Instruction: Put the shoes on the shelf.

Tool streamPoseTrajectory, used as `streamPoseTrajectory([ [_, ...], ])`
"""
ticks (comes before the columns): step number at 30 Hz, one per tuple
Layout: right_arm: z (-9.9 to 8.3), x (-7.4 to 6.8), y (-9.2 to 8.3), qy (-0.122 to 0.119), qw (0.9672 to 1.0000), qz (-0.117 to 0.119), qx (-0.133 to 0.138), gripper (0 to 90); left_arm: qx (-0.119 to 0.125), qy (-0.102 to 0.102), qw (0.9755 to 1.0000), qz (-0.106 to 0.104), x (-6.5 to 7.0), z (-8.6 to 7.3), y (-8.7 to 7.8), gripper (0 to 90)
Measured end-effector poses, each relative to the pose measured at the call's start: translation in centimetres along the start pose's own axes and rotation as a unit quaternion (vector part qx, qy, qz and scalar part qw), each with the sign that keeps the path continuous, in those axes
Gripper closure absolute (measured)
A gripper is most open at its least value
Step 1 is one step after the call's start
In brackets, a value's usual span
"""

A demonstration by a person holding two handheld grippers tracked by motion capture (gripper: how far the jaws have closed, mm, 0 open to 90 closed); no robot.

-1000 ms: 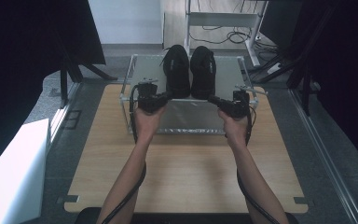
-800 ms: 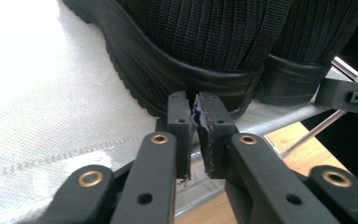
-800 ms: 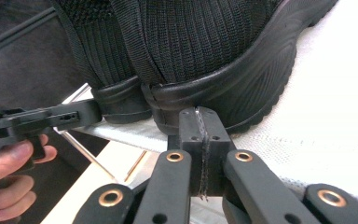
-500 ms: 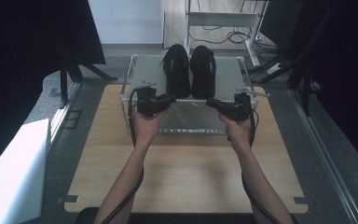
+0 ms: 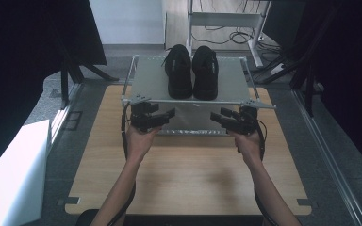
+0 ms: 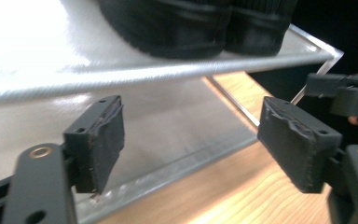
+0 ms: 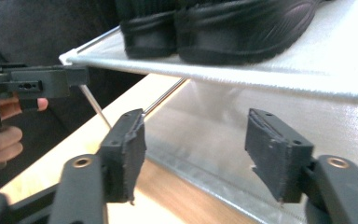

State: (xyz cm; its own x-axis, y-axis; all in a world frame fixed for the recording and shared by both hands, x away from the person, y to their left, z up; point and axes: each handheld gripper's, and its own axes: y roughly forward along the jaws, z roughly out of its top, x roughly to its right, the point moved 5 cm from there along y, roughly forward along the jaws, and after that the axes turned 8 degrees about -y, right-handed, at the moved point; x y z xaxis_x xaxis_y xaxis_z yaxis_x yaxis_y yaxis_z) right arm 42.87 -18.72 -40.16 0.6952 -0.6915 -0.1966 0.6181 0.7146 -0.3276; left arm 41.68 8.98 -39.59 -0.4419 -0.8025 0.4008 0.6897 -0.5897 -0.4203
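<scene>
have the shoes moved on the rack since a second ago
No. The shoes sit side by side at the same spot on the top shelf, toes toward the far rail, as in the earlier high views.

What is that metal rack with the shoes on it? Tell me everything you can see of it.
The rack is a two-tier shelf of thin silvery rods and pale, shiny grey panels, standing at the far edge of the wooden table. Its top shelf carries a pair of black shoes, side by side, toes pointing away from the person. The lower shelf looks bare where it is visible. Both hand-held grippers hover open just in front of it, touching nothing.
</scene>
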Motion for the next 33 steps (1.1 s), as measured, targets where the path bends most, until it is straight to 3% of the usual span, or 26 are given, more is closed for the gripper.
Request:
streamPoseTrajectory([
  [10, -1.1, -0.4, -2.3, -0.043, 0.9988, -0.002, -0.025, 17.9, -0.003, 0.031, 0.999, 0.032, -0.2, -1.8, -2.5, 13.1],
  [14, -1.9, -0.3, -3.4, -0.048, 0.9983, -0.005, -0.033, 15.2, -0.014, 0.06, 0.9967, 0.052, -0.4, -2.9, -3.0, 5.7],
  [16, -2.2, -0.3, -3.7, -0.049, 0.9981, -0.006, -0.037, 15.0, -0.016, 0.064, 0.9963, 0.054, -0.4, -3.1, -3.1, 2.8],
  [17, -2.7, -0.2, -4.3, -0.053, 0.9977, -0.009, -0.041, 14.5, -0.025, 0.077, 0.9949, 0.06, -0.4, -3.8, -3.4, 1.8],
  [21, -3.5, 0.2, -5.4, -0.059, 0.9969, -0.015, -0.05, 13.9, -0.034, 0.097, 0.9921, 0.071, -0.6, -4.8, -4.1, 0.0],
  [29, -4.7, 0.7, -8.0, -0.07, 0.995, -0.024, -0.067, 11.9, -0.032, 0.103, 0.9912, 0.077, -0.9, -6.3, -5.9, 0.0],
  [33, -5.8, 0.7, -9.2, -0.075, 0.9939, -0.028, -0.076, 7.7, -0.032, 0.101, 0.992, 0.068, -1.2, -7.4, -6.8, 0.0],
])
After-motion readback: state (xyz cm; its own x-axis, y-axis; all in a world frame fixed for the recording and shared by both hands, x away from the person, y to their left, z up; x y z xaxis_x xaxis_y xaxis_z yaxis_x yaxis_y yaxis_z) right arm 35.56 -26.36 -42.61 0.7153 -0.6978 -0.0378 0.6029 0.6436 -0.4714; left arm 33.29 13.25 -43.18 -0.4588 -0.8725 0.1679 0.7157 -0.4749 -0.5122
